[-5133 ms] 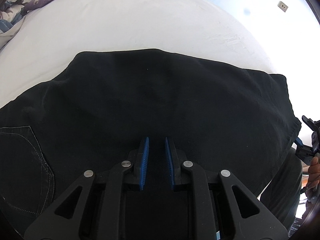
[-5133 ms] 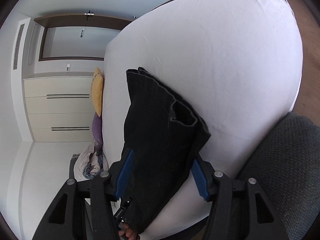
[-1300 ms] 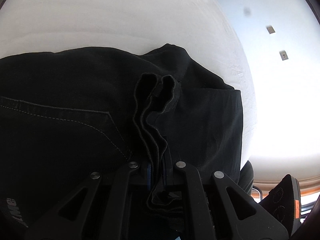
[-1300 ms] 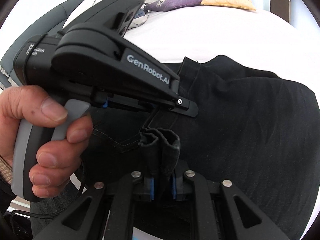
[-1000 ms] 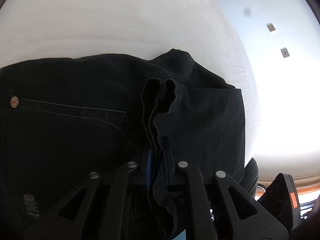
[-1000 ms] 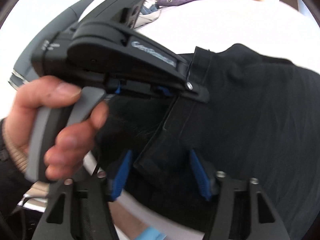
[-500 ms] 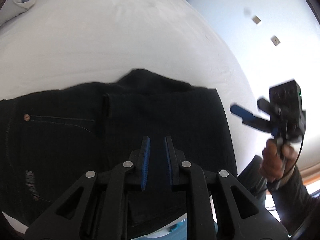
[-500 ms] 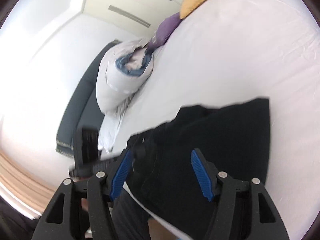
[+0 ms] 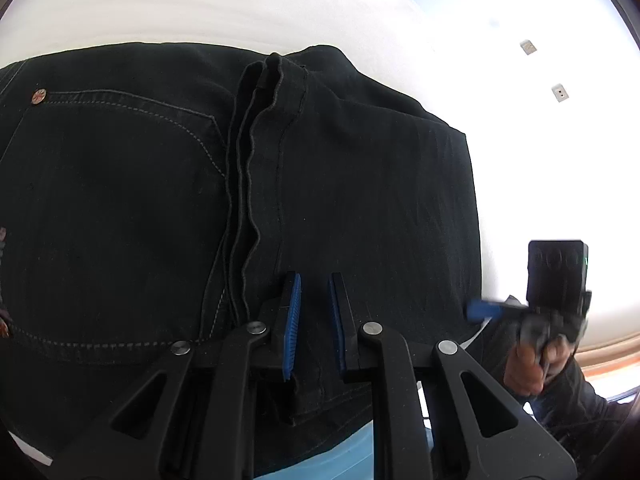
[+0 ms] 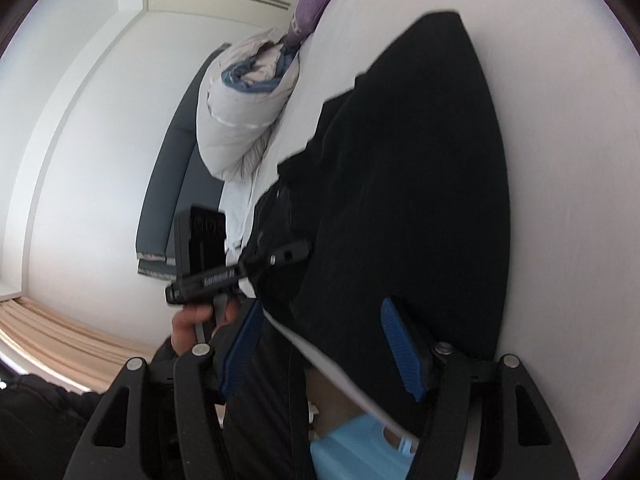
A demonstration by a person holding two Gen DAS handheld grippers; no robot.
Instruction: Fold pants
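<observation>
On the white bed [image 9: 248,4], black denim pants [image 9: 360,168] lie folded near its front edge: pale stitching curves round a pocket at left, with a copper rivet [image 9: 39,96], and bunched hem layers ridge up the middle. The left claw [image 9: 314,312] hovers over them, ribbed blue pads nearly shut, gripping nothing. Only the right wrist view shows a rolled quilted duvet [image 10: 244,120] and purple pillow [image 10: 312,16]. The right claw [image 10: 328,352] stands wide open, empty, over the pants' edge.
</observation>
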